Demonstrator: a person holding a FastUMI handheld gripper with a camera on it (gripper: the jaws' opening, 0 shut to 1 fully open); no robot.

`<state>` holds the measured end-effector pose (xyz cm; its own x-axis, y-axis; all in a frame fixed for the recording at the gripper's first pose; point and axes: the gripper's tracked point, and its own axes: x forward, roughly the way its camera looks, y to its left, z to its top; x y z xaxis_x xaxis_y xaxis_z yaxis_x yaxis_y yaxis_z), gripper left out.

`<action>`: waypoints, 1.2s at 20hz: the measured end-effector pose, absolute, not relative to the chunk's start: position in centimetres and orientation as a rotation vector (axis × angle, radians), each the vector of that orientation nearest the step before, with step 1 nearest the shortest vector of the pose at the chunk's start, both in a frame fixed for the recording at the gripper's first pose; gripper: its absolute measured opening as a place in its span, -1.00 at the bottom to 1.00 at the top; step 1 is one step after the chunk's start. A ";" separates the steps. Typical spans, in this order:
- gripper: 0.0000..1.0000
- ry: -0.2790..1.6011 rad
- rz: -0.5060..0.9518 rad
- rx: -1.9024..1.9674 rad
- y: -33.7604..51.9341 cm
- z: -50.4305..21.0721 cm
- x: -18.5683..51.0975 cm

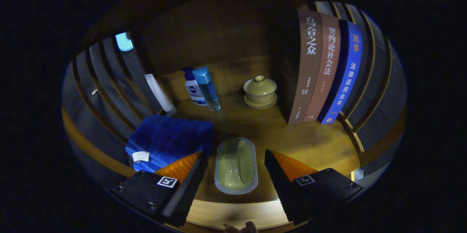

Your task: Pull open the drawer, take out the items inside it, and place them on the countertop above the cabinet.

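Late stage by the look: soap dish [236, 165] sits on the wooden surface [310, 141] between the spread fingers [236, 174], neither touching it, so released. Blue towel [166, 140], bottles [202, 88], lidded cup [260, 92] also up here. Drawer contents can't be judged.

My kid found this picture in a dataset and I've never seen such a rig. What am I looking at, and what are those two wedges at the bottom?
The wedges are the fingers of hand-held tongs; a person carries them, and a wide-angle camera riding on them took this picture, looking forward along the fingers. The fingers stand apart, holding nothing. Between them on the wooden surface lies a soap dish. A blue towel lies beside the left finger. Beyond stand two bottles, a lidded cup and three upright books.
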<state>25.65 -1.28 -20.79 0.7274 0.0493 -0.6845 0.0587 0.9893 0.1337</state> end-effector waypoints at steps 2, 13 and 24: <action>1.00 0.700 0.003 0.175 -1.1 -19.8 23.4; 0.98 0.207 0.028 0.124 0.0 -13.4 3.9; 0.99 0.356 -0.024 0.109 -0.1 -26.5 -4.8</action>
<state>-4.85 -0.12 -26.51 0.9372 -0.0048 -0.3487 0.0430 0.9939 0.1019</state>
